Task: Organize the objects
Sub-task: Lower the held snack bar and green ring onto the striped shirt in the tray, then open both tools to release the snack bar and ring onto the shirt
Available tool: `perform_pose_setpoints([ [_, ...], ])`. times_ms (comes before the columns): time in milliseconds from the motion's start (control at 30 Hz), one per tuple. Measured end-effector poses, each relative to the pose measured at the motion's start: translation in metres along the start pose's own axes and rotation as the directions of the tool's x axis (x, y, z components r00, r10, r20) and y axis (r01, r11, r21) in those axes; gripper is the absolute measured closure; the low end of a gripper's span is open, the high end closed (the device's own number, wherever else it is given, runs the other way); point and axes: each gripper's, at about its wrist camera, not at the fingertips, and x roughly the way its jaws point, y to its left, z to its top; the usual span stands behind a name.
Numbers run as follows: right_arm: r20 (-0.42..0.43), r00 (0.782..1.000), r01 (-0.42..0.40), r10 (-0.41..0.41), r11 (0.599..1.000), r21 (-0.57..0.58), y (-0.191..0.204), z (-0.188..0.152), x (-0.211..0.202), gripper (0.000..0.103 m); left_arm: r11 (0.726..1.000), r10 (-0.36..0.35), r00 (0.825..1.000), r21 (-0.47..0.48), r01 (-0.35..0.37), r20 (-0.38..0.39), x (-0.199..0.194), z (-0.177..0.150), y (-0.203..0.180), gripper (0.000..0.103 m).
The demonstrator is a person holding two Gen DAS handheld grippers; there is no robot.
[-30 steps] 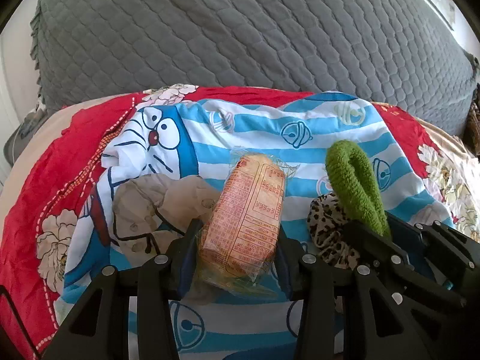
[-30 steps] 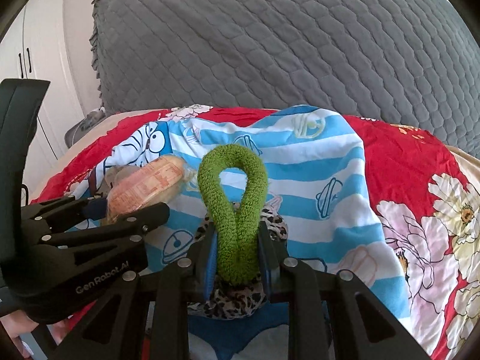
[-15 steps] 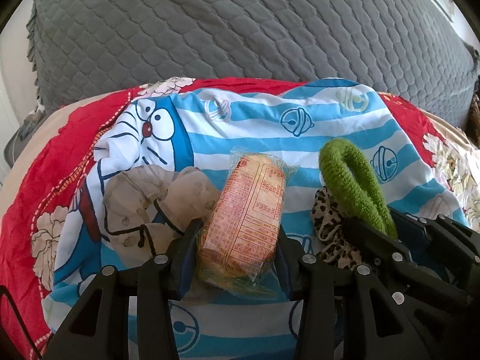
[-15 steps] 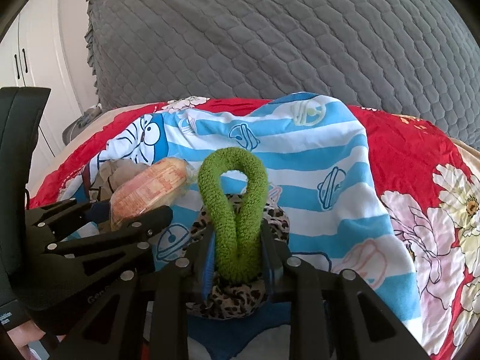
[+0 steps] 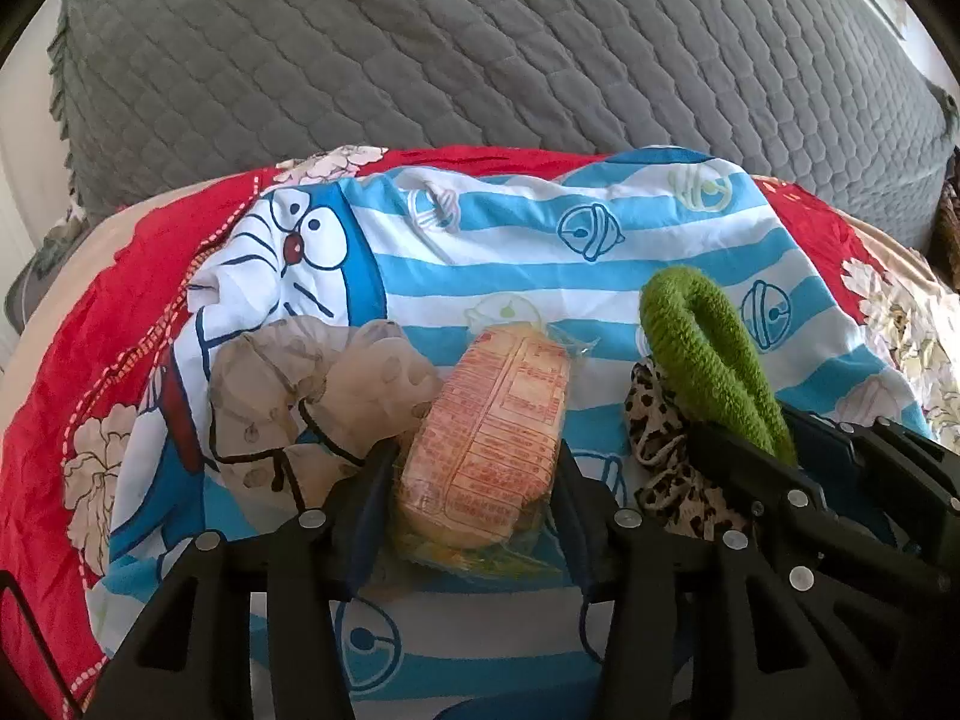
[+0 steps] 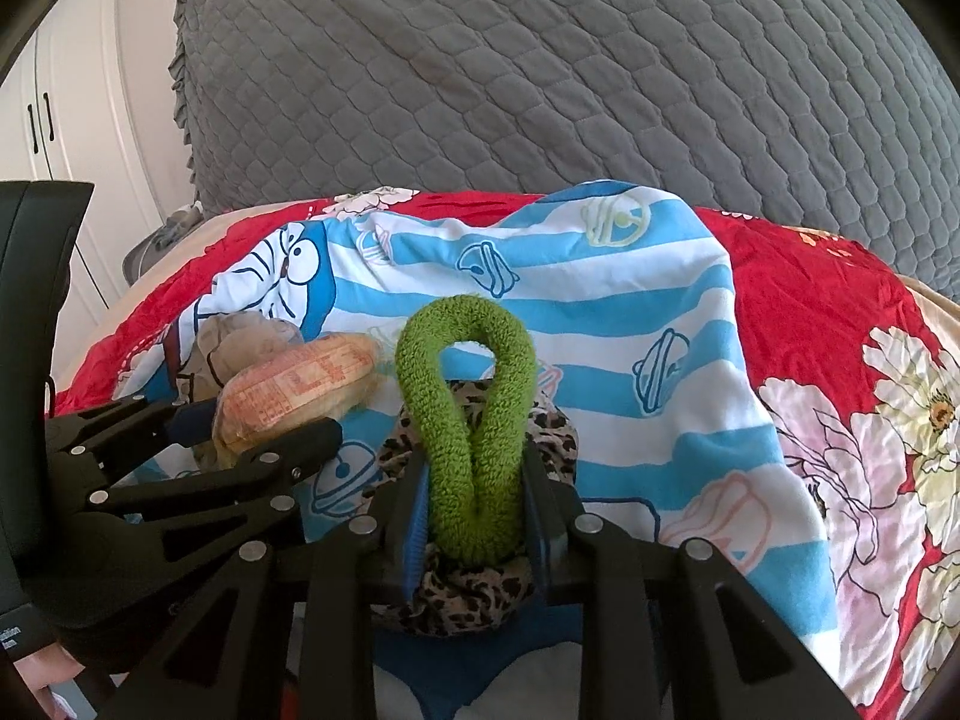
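In the left wrist view, the left tool (image 5: pixel 474 483) at 6 o'clock has its jaws opening, a wrapped snack pack (image 5: pixel 489 444) between them; whether the pads press it is hard to tell. Just at 9 o'clock of the pack lies a beige sheer scrunchie (image 5: pixel 312 384). In the right wrist view, the right tool (image 6: pixel 477 516) is clenched on a green fuzzy scrunchie (image 6: pixel 465 414), a leopard scrunchie (image 6: pixel 462 591) beneath it. All lie on a striped cartoon cloth (image 6: pixel 630 330) over a red floral sheet (image 6: pixel 810 312). At 12 o'clock, a grey quilted pillow (image 6: pixel 540 78).
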Motion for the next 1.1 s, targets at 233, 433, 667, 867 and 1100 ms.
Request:
perform_pose_setpoints([
  [233, 0.001, 1.000, -0.002, 0.002, 1.000, -0.002, 0.000, 0.000, -0.002, 0.072, 1.000, -0.010, 1.000, -0.010, 0.010, -0.004, -0.008, -0.002, 0.003, 0.044],
  [433, 0.002, 1.000, -0.009, 0.009, 1.000, 0.003, -0.001, 0.000, -0.008, 0.071, 1.000, -0.017, 1.000, -0.013, 0.017, 0.002, -0.018, -0.001, 0.005, 0.041],
  [667, 0.002, 1.000, -0.015, 0.015, 1.000, 0.003, 0.001, 0.001, -0.010, 0.067, 1.000, -0.007, 1.000, -0.023, 0.007, -0.004, -0.024, 0.001, 0.009, 0.035],
  [867, -0.004, 1.000, -0.021, 0.021, 1.000, 0.000, 0.003, 0.002, -0.013, 0.063, 0.999, -0.011, 1.000, -0.034, 0.011, -0.008, -0.029, 0.000, 0.013, 0.032],
  [1100, 0.005, 1.000, -0.028, 0.028, 1.000, -0.002, 0.003, 0.004, -0.020, 0.058, 0.999, -0.020, 1.000, -0.036, 0.020, -0.006, -0.034, 0.000, 0.016, 0.030],
])
